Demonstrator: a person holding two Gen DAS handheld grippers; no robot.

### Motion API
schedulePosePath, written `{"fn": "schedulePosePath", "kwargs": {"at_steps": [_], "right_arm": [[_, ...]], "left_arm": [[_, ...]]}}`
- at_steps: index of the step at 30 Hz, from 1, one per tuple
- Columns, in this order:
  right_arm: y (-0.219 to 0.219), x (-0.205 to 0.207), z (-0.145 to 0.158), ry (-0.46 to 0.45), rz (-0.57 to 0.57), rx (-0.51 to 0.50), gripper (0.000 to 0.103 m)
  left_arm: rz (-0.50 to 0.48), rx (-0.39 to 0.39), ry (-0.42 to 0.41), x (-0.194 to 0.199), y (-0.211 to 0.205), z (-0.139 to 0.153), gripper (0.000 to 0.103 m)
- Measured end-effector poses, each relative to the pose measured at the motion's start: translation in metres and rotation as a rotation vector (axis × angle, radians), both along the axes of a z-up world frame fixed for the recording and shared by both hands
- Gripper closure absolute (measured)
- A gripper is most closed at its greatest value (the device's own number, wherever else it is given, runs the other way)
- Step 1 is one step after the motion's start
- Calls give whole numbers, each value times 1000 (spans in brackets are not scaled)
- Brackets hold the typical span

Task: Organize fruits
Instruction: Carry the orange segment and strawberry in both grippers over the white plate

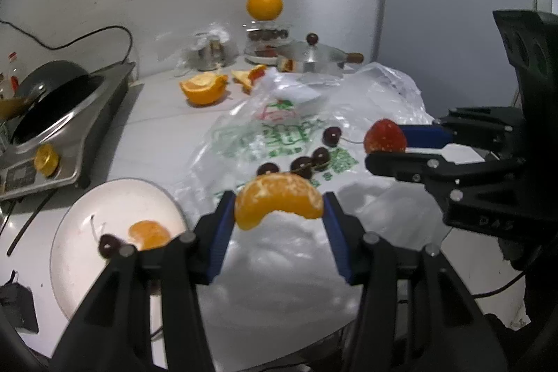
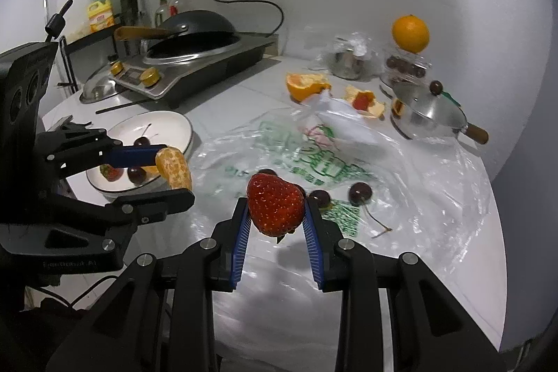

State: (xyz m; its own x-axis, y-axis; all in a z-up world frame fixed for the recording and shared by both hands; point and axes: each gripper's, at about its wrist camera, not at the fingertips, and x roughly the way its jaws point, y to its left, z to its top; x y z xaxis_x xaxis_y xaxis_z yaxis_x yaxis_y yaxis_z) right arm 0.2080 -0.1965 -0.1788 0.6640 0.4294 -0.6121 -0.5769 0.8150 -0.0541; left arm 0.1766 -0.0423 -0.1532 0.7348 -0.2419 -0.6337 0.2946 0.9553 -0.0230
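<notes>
The left gripper [image 1: 279,208] clamps a peeled orange segment [image 1: 278,200] (pale pith streaking its curve) above the plastic bag [image 1: 279,135]; beside it, the right gripper [image 2: 275,215] pinches a seed-dotted red strawberry [image 2: 275,208]. Beyond lie dark cherries [image 1: 307,162], left the white plate [image 1: 104,204].

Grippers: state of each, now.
Left gripper: closed on a peeled orange mandarin segment.
Right gripper: closed on a red strawberry.

Plate [image 2: 181,124] left of plastic bag [image 2: 418,190]; 2 cherries [image 2: 361,192] on bag.
</notes>
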Motion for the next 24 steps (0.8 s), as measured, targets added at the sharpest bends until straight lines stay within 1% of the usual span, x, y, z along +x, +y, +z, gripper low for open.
{"fn": "schedulePosePath", "kwargs": {"at_steps": [11,17,24], "right_arm": [[38,-11,3,-11,59,-35,71],[67,-13,0,-4,112,-46,71],[96,-14,0,-6,158,-63,71]], "left_arm": [[73,-13,-4,-18,45,-7,52],[114,-23,-4,-26,66,-11,52],[177,-29,-13,-34,100,-11,52]]}}
